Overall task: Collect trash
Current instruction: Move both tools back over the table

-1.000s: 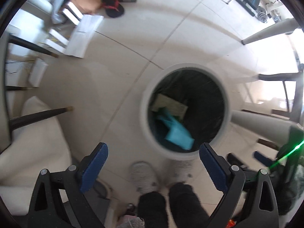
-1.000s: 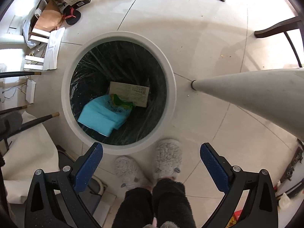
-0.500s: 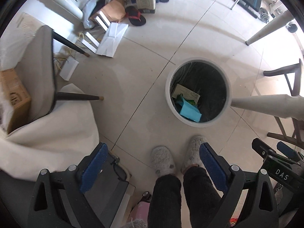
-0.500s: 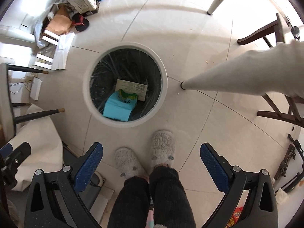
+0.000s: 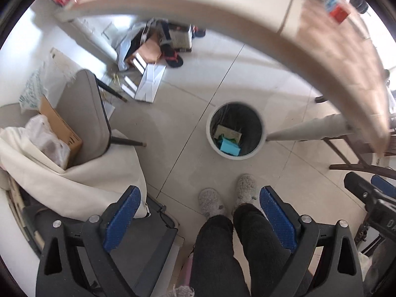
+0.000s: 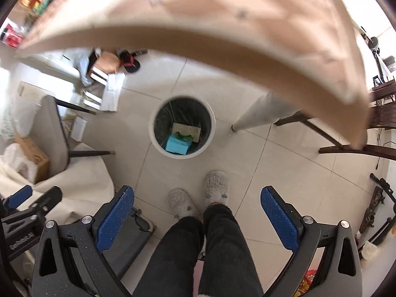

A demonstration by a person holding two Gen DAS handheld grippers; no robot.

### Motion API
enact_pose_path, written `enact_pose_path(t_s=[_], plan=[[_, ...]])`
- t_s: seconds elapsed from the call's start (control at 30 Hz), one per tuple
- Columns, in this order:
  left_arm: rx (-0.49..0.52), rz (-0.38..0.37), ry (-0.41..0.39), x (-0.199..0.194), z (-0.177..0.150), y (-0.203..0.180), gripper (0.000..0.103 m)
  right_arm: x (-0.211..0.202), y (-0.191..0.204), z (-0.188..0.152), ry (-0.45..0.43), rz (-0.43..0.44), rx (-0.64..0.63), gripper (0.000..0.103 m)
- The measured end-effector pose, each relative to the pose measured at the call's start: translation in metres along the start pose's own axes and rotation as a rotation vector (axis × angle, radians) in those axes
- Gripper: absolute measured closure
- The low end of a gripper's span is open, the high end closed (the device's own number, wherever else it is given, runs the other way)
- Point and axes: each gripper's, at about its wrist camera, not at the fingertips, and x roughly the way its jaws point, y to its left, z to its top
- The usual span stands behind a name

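Note:
A white round trash bin (image 5: 210,136) with a dark liner stands on the tiled floor far below; it also shows in the right wrist view (image 6: 212,128). Inside lie a light blue packet (image 5: 230,147) (image 6: 177,146) and a flat cardboard piece (image 5: 229,132) (image 6: 189,130). My left gripper (image 5: 199,216) is open and empty, high above the floor. My right gripper (image 6: 198,214) is open and empty, also high above the bin. Both look down past a table edge.
A blurred wooden table edge (image 5: 346,57) (image 6: 222,42) arcs across the top, on a white leg (image 5: 309,131) (image 6: 262,111). A grey chair (image 5: 84,113) with a cardboard box (image 5: 61,133) stands left. Boxes and sandals (image 5: 158,47) lie beyond. The person's slippered feet (image 5: 227,198) stand below.
Both grippers have risen well away from the bin, which now looks much smaller. The table edge has come into view at the top. Both stay open and empty.

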Motion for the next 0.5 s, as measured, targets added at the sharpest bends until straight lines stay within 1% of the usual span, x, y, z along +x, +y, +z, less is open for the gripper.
enact_pose_path(t_s=[0.07,0.17,0.2,0.27,0.33,0.4,0.47,0.5], plan=[[0.007,-0.010,-0.025,-0.023,0.003,-0.003,0.005,-0.036,-0.002,0.000,-0.023,0.027,0.016,0.000],[0.017,-0.017,-0.092,-0.060,0.017,-0.010,0.003,-0.083,-0.009,0.005,-0.055,0.065,0.047,0.000],[0.019,-0.024,-0.116,-0.070,0.023,-0.012,0.000,-0.096,-0.012,0.009,-0.063,0.078,0.058,0.000],[0.018,-0.026,-0.166,-0.087,0.038,-0.017,0.000,-0.121,-0.020,0.022,-0.087,0.102,0.082,0.000],[0.016,-0.001,-0.201,-0.099,0.057,-0.025,0.000,-0.143,-0.031,0.039,-0.126,0.117,0.104,0.000],[0.009,0.048,-0.218,-0.106,0.078,-0.034,0.000,-0.156,-0.043,0.062,-0.151,0.106,0.137,0.000],[-0.002,0.083,-0.212,-0.108,0.102,-0.045,0.000,-0.161,-0.051,0.092,-0.151,0.121,0.168,0.000],[-0.015,0.082,-0.209,-0.107,0.114,-0.051,0.000,-0.164,-0.059,0.106,-0.152,0.120,0.185,0.000]])
